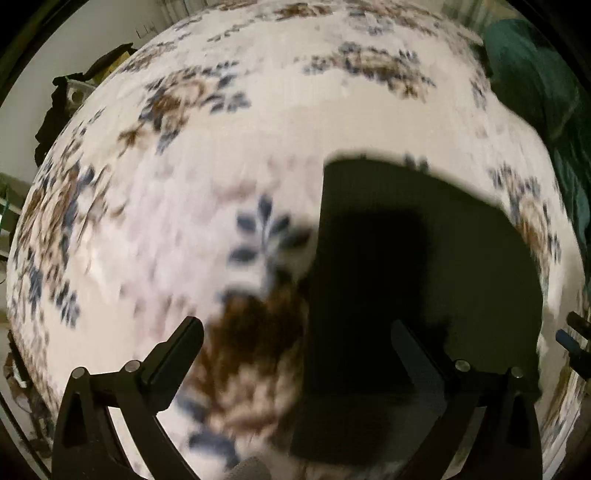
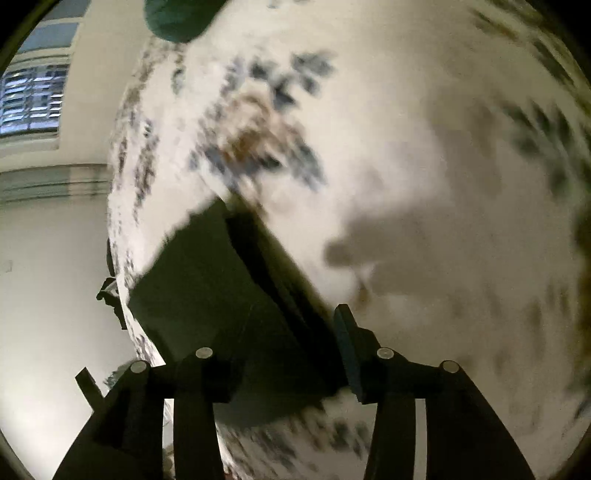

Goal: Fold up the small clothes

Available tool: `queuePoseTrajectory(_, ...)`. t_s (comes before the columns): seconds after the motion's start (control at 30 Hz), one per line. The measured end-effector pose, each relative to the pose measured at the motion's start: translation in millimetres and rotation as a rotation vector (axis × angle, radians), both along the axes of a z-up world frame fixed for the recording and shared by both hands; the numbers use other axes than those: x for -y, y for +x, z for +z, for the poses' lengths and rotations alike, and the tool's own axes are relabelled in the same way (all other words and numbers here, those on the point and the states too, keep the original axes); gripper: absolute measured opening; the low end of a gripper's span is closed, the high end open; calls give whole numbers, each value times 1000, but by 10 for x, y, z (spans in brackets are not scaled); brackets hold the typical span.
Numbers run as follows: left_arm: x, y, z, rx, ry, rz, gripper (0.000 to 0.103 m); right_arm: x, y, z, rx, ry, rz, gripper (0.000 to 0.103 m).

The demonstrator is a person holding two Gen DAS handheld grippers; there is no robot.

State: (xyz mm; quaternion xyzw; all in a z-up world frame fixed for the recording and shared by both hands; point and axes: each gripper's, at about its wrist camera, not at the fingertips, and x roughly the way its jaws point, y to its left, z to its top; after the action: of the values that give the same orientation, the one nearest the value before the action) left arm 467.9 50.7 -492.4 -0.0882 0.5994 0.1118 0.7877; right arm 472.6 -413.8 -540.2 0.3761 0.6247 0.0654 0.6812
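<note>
A small dark folded garment (image 1: 417, 266) lies flat on a white blanket with blue and brown flowers (image 1: 229, 122). My left gripper (image 1: 295, 332) is open just above the blanket, its right finger over the garment's near part and its left finger over bare blanket. In the right wrist view the same dark garment (image 2: 221, 288) lies at the blanket's left edge. My right gripper (image 2: 280, 332) is open, with the garment's near corner between its fingers. Both views are blurred by motion.
A dark green cloth (image 1: 535, 85) lies at the far right of the blanket and shows at the top of the right wrist view (image 2: 173, 18). Dark items (image 1: 62, 107) stand beyond the blanket's left edge. A window (image 2: 33, 99) and white wall lie to the left.
</note>
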Motion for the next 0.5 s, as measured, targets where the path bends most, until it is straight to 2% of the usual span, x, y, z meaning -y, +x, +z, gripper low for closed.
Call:
queuePoseTrajectory(0.07,-33,228,-75,4,-2,5,103,-190,373,-37,25,9,71,47)
queuePoseTrajectory(0.13,-76,431,-180,-3,-2,12,103,-418,718,-151,14,21,135,47)
queuePoseTrajectory(0.23,-127,617,-305,-26,-16,33,103,-770,1019,-305,-9,26,243,44)
queuePoseTrajectory(0.27,-160,659,-349,-35,-23,39,103,-866,1067,-291,8,-10,266,9)
queuePoseTrajectory(0.3,-176,673,-363,-40,-29,43,103,-935,1099,-221,49,-77,279,4)
queuePoseTrajectory(0.4,-260,668,-415,-49,-57,62,103,-942,1193,2,159,-141,233,3)
queuePoseTrajectory(0.43,-287,654,-421,-51,-63,67,103,-934,1229,9,166,-156,217,3)
queuePoseTrajectory(0.5,-364,589,-414,-58,-100,87,103,-996,1301,-117,121,-186,253,3)
